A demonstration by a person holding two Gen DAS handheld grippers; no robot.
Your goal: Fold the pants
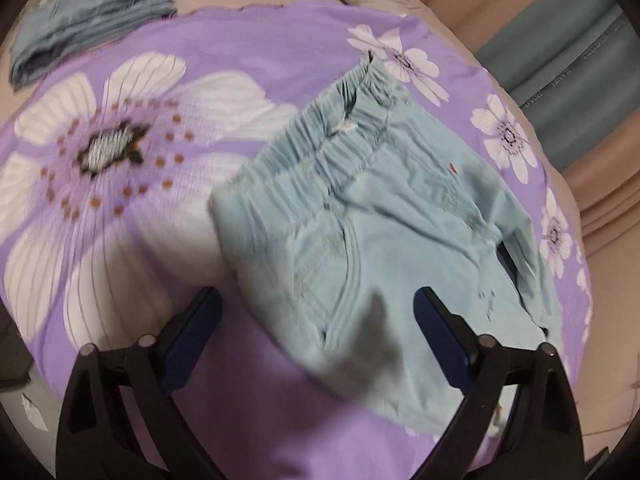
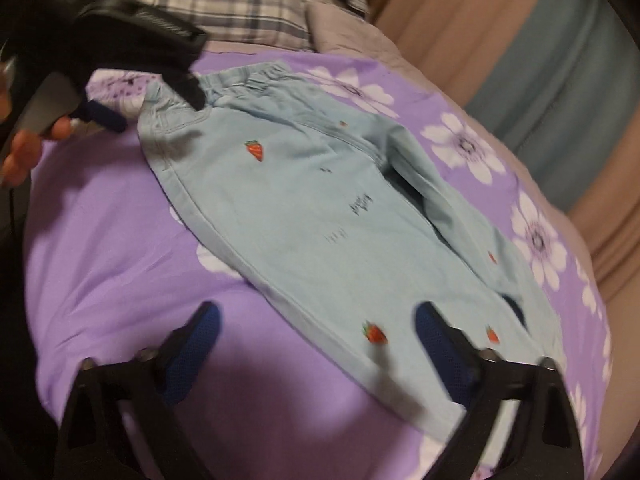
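Light blue pants with small strawberry prints lie spread flat on a purple flowered bedsheet. Their elastic waistband is at the far end in the left wrist view. My left gripper is open just above the waist end, with the pants' near side edge under the gap between its blue pads. It also shows at upper left in the right wrist view, where the left gripper hovers by the waistband corner. My right gripper is open over the lower leg part, its pads clear of the cloth.
A folded blue-grey garment lies at the far left of the bed. A plaid pillow sits at the head. Pink and teal curtains hang along the right side. A person's hand holds the left gripper.
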